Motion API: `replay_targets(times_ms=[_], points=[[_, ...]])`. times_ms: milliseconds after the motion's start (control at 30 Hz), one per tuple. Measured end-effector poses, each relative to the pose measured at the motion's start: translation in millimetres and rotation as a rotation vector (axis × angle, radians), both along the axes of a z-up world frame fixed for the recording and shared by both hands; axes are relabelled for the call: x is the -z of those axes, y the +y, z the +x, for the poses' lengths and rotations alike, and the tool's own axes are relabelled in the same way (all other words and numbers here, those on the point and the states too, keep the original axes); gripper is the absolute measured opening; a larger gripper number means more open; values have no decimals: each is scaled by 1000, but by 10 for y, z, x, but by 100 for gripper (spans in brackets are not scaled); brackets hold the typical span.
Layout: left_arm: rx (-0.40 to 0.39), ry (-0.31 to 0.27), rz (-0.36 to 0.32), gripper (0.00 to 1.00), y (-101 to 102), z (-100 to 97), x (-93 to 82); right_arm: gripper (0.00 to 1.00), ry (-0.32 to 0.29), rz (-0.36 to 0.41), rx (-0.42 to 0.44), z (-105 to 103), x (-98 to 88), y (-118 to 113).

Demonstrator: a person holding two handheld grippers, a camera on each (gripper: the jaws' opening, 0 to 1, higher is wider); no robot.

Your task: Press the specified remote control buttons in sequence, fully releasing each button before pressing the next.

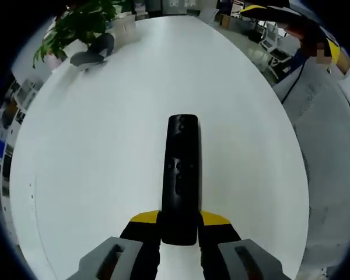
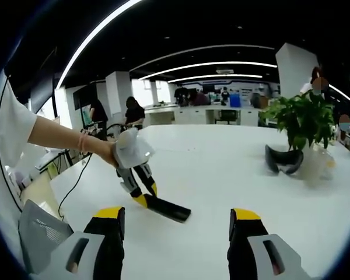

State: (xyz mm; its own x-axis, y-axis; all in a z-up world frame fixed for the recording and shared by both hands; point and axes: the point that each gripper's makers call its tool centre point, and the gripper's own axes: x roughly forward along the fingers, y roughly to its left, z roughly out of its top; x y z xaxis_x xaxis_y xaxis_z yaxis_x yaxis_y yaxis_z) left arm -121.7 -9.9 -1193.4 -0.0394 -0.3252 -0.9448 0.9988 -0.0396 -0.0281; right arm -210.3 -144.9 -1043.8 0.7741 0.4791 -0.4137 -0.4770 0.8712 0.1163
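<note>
A long black remote control (image 1: 181, 178) points away from me over the white table (image 1: 105, 146), buttons up, and my left gripper (image 1: 179, 230) is shut on its near end between yellow-tipped fingers (image 1: 143, 219). In the right gripper view the same remote (image 2: 168, 209) is held low over the table by the left gripper (image 2: 147, 199), which a person's hand (image 2: 108, 150) carries. My right gripper (image 2: 178, 224) stands open, nothing between its fingers, well short of the remote.
A potted plant (image 2: 303, 119) and a dark curved headset-like object (image 2: 283, 160) sit at the table's far side; the same plant (image 1: 81, 26) and object (image 1: 93, 55) appear in the left gripper view. A cable (image 2: 76, 181) hangs off the table edge. People stand in the office behind.
</note>
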Motion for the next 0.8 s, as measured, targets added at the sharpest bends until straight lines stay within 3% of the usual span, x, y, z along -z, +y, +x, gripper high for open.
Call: replay_targets(times_ms=[400, 800], points=[[-23, -2, 11, 24, 54, -245, 1, 70, -3, -6, -51, -11, 3, 89], [-60, -35, 5, 24, 98, -527, -4, 68, 15, -24, -152, -44, 74, 347]])
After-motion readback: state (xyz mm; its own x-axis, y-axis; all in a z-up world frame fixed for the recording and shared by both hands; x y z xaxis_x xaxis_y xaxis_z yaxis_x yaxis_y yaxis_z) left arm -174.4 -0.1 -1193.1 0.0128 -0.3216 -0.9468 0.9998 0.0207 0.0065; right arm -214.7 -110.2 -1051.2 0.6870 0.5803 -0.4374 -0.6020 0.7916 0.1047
